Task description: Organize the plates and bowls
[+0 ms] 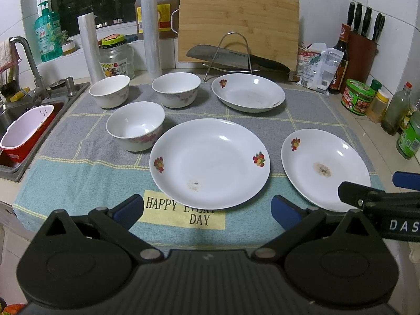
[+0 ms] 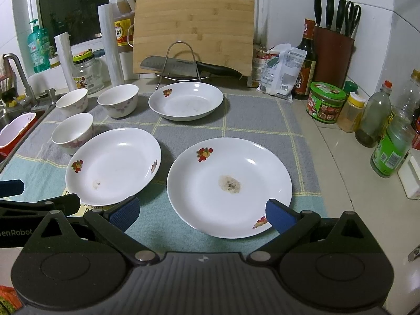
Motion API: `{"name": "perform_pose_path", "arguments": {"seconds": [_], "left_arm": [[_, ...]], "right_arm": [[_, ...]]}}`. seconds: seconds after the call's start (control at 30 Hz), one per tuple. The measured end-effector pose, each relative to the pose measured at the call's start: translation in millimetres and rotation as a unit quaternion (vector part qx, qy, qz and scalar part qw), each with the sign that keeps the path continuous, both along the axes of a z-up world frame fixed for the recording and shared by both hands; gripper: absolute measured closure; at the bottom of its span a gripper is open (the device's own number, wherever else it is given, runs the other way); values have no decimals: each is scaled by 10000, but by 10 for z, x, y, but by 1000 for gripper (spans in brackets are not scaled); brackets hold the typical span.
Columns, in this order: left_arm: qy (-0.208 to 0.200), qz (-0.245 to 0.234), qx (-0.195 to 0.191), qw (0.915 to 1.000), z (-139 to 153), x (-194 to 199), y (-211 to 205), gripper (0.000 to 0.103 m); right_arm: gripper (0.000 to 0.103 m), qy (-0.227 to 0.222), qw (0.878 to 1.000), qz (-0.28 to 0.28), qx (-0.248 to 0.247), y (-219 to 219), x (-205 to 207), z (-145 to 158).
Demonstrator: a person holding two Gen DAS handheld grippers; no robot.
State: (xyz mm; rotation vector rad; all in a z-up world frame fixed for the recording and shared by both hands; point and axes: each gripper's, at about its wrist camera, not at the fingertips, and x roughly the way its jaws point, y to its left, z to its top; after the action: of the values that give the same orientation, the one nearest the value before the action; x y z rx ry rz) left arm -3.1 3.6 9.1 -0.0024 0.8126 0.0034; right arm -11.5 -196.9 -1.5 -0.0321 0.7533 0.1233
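Note:
Three white plates with fruit prints lie on a checked cloth: a near middle plate [image 1: 210,162] [image 2: 113,165], a near right plate [image 1: 324,169] [image 2: 229,186] with a brown stain, and a far plate [image 1: 248,92] [image 2: 186,99]. Three white bowls [image 1: 135,124] [image 1: 109,91] [image 1: 176,89] stand upright at the left, also seen as bowls [image 2: 73,132] [image 2: 71,102] [image 2: 118,99] in the right wrist view. My left gripper [image 1: 207,210] hangs open just before the middle plate. My right gripper [image 2: 202,212] is open over the near edge of the stained plate, fingers either side.
A sink [image 1: 15,120] with a red-and-white tub [image 1: 25,134] lies at the left. A cutting board [image 1: 237,26], a knife on a wire rack [image 1: 228,55], bottles and jars [image 2: 326,102], and a knife block [image 2: 334,52] line the back and right.

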Motion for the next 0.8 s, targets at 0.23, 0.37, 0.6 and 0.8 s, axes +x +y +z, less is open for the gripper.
{"name": "perform_pose_path", "arguments": {"seconds": [0.23,0.37,0.6,0.8], "left_arm": [[-4,9,-4,10000,13,-4,-2,1],[-4,5,-1,10000,11,-4,0,1],[-5,6,-2,10000,11,-4,-1,1],[-7,6,-8,10000,12,-4,1,1]], "right_arm": [[0,-9,10000,-2,-6,4,-5,5],[0,-15,10000,1,-9,4,-9,0],[0,-24,10000,3,-9,1,-13,6],[0,-42,10000,9,-17,-7,-19,28]]}}
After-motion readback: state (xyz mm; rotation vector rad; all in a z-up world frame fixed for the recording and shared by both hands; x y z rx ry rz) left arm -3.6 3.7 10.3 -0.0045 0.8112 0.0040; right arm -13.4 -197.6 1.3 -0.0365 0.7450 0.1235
